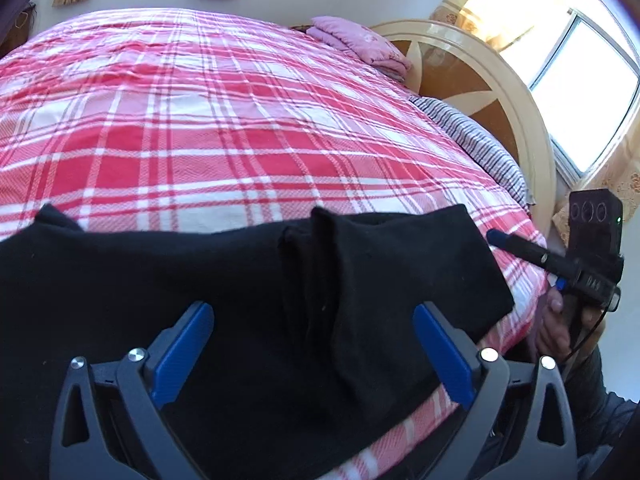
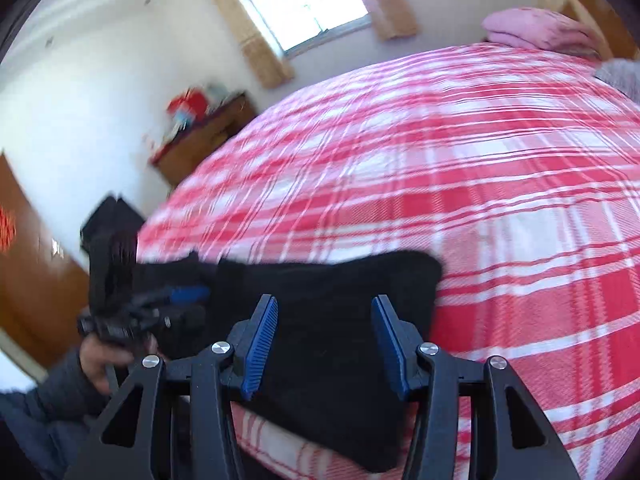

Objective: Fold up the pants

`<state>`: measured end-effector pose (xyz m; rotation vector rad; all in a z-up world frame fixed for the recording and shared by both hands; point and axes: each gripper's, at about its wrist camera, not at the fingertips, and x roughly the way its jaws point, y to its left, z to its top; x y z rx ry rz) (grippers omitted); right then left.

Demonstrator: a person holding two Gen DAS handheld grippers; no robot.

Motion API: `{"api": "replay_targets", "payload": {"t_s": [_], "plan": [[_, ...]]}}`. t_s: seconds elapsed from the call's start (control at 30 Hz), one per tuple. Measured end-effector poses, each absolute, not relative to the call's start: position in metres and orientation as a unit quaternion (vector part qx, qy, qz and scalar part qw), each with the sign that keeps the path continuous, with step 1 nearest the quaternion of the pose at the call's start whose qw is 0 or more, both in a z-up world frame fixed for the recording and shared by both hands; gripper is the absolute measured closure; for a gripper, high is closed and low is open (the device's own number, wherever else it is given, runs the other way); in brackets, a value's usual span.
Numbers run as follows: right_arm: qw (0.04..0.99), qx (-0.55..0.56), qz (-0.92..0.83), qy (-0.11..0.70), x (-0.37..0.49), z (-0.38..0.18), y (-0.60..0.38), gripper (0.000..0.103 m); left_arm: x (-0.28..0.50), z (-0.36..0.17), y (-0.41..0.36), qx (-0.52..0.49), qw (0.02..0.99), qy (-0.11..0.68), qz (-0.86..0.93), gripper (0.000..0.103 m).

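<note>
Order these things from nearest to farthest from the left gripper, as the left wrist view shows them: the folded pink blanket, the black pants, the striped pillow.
1. Black pants: right under the left gripper, at the near bed edge.
2. Striped pillow: to the right, by the headboard.
3. Folded pink blanket: at the far end of the bed, upper right.

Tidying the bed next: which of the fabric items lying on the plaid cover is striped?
The grey-and-white striped cloth by the rounded headboard; the folded blanket is plain pink, the pants black.
</note>
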<state>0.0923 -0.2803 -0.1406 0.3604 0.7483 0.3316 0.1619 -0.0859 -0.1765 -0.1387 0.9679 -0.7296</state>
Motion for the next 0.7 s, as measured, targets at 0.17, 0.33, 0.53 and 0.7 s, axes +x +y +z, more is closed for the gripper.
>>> {"api": "replay_targets", "payload": {"t_s": [0.17,0.33,0.53,0.7], "plan": [[0.907,0.208,0.152,0.334,0.091,-0.137,-0.298,0.048,0.159,-0.175,-0.096,-0.033,0.823,0.461,-0.329,0.074],[0.909,0.187,0.166,0.333,0.089,-0.136,-0.287,0.047,0.155,-0.169,-0.081,-0.062,0.815,0.467,-0.337,0.087],[0.907,0.184,0.159,0.344,0.091,-0.147,-0.282,0.047,0.148,-0.162,-0.076,-0.085,0.807,0.467,-0.352,0.093],[0.902,0.208,0.148,0.348,0.093,-0.152,-0.29,0.047,0.159,-0.173,-0.079,-0.087,0.813,0.472,-0.329,0.086]]}}
